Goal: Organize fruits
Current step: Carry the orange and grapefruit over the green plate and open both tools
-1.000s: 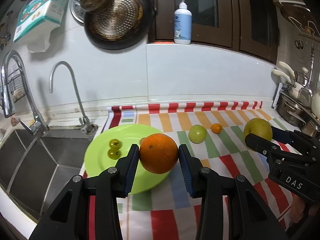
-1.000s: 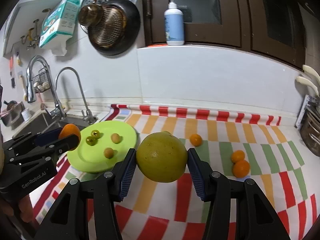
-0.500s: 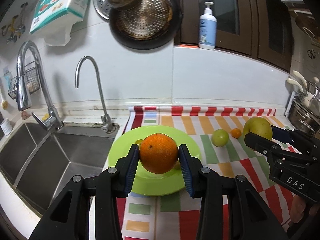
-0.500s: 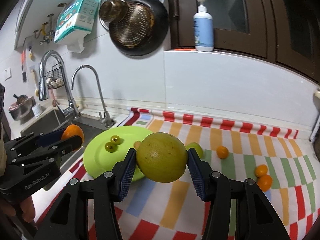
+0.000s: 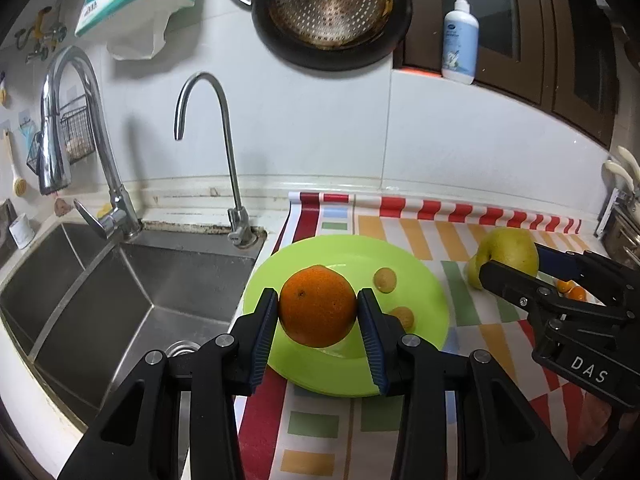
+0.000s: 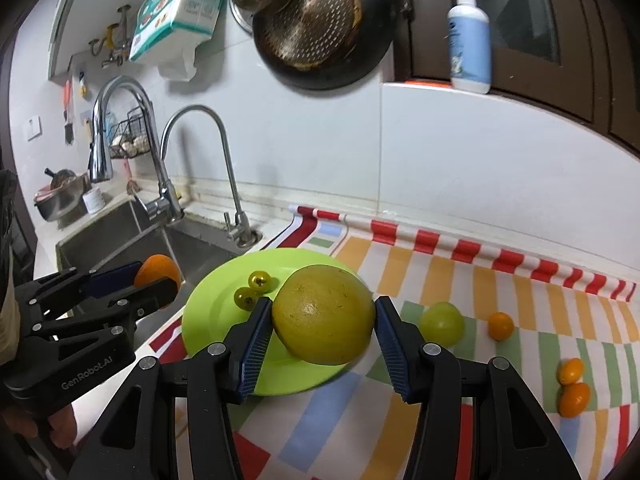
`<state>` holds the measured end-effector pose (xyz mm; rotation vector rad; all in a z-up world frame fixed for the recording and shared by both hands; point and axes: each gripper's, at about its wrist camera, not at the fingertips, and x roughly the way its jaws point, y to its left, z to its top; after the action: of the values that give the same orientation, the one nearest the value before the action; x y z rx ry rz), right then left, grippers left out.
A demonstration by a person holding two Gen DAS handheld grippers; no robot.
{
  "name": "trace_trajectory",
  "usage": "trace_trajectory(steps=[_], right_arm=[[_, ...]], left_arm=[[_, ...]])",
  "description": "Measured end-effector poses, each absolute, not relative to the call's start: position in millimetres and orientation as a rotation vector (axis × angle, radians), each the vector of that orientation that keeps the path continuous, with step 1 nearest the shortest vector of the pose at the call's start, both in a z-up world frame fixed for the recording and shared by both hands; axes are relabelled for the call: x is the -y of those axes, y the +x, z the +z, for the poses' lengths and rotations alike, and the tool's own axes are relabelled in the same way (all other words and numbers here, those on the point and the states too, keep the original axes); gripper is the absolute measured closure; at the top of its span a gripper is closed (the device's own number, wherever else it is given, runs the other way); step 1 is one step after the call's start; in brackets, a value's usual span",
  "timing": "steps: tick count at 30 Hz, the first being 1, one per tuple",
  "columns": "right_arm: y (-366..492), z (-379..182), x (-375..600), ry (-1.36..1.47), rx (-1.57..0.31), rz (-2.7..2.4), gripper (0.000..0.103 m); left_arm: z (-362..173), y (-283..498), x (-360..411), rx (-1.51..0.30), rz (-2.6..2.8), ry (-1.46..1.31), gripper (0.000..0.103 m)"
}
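My left gripper (image 5: 318, 300) is shut on an orange (image 5: 318, 312) and holds it above the left part of a lime-green plate (image 5: 416, 272). Two small brownish fruits (image 5: 385, 279) lie on that plate. My right gripper (image 6: 323, 308) is shut on a large yellow-green fruit (image 6: 324, 320) over the plate's right side (image 6: 208, 320), where two small green fruits (image 6: 252, 290) rest. On the striped mat (image 6: 440, 256) lie a green fruit (image 6: 442, 323), a small orange (image 6: 500, 325) and two kumquats (image 6: 572, 386). Each gripper shows at the edge of the other's view.
A steel sink (image 5: 120, 292) with two taps (image 5: 224, 152) lies just left of the plate. A dark pan (image 5: 332, 12) and a tissue pack hang on the wall, and a soap bottle (image 5: 460, 36) stands on the ledge. Metal pots (image 5: 624, 232) sit at the far right.
Both grippers have carried their fruits leftward across the mat and now hang over the green plate. The sink fills more of both views. Neither grip has altered.
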<state>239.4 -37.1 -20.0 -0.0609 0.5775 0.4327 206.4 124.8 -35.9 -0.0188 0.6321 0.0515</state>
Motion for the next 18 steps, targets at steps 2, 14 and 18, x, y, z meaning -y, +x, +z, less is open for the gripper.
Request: trace_trajectory(steps=[2, 14, 18], right_arm=[[246, -25, 34, -0.062, -0.591, 0.443, 0.05], [286, -58, 17, -0.072, -0.673, 0.472, 0.05], [300, -71, 12, -0.089, -0.696, 0.475, 0.05]], left_arm=[[-40, 211, -126, -0.643, 0.052, -0.02, 0.063], [-74, 243, -130, -0.733, 0.046, -0.02, 0.063], [-82, 253, -129, -0.751, 0.039, -0.015, 0.063]])
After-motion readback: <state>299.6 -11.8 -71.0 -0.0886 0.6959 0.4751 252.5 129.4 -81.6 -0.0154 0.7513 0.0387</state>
